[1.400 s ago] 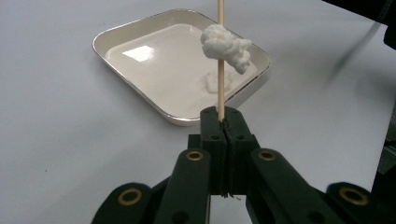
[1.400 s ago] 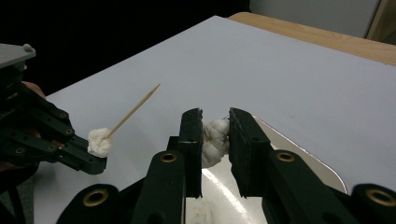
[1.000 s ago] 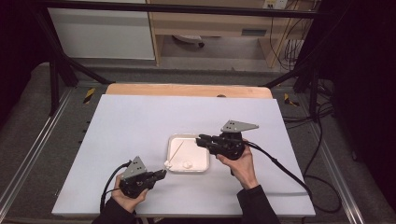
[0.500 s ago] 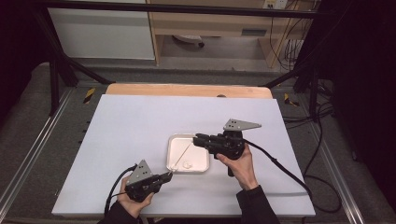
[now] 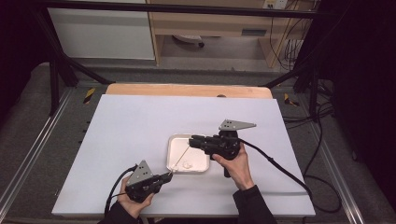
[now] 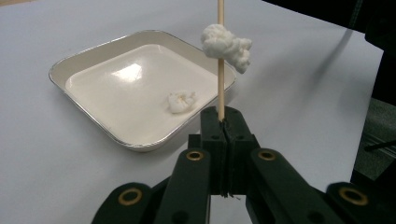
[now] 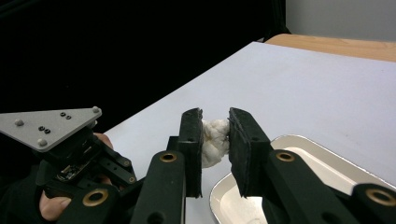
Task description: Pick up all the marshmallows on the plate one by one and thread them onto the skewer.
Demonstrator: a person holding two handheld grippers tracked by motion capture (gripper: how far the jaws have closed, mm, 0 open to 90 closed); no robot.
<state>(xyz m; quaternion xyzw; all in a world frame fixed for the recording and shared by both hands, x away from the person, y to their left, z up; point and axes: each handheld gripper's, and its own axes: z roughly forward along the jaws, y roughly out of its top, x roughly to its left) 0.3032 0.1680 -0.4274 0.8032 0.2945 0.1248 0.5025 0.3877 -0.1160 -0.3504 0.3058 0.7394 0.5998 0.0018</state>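
My left gripper (image 6: pixel 224 122) is shut on the lower end of a thin wooden skewer (image 6: pixel 221 84). A fluffy white lump (image 6: pixel 227 44) is threaded on the skewer, whose top runs out of the left gripper view. My right gripper (image 7: pixel 215 122) is shut on another white lump (image 7: pixel 212 142), just over the near corner of the tray (image 7: pixel 299 144). In the high view the left gripper (image 5: pixel 168 175) lies near the table's front edge. From it the skewer (image 5: pixel 181 157) slants up over the white square tray (image 5: pixel 173 142) to the right gripper (image 5: pixel 192 139). A third lump (image 6: pixel 182 101) lies in the tray (image 6: pixel 88 58).
The tray sits on a white board (image 5: pixel 140 121) that covers most of the wooden table (image 5: pixel 187 90). Cables (image 5: pixel 280 170) trail from both grippers across the board's near side. Dark frame rails (image 5: pixel 56 79) stand at the table's far corners.
The left gripper has shifted slightly toward the table's near edge with the skewer. The right gripper has hardly moved.
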